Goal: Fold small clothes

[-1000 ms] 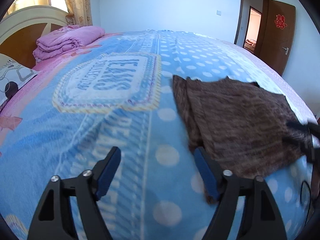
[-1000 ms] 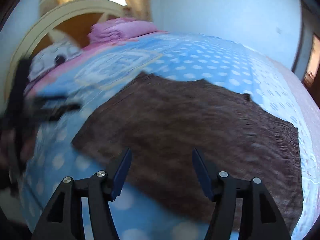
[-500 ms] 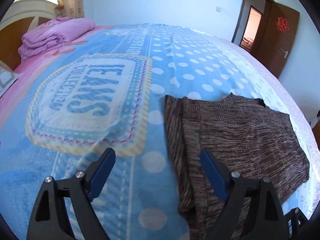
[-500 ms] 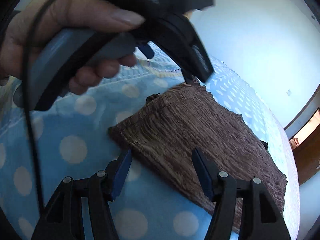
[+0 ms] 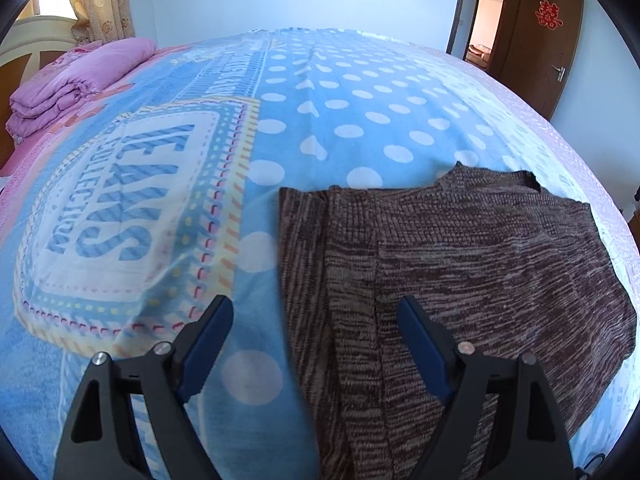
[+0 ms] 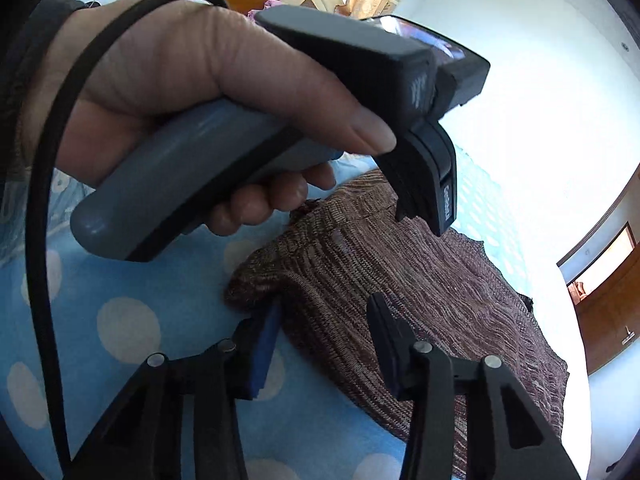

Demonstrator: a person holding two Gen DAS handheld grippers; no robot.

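Right wrist view: right tool (image 6: pixel 324 332) has just been closing on corner of knit (image 6: pixel 420 288), lying flat on bed (image 6: pixel 132 320), not pinched yet. Left tool (image 5: pixel 316 344) spread over other edge. Next: grip both, fold.

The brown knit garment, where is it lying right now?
In the left wrist view the brown knit garment lies flat on the blue polka-dot blanket, right of its printed "Jeans" panel, far from the folded pink quilt.
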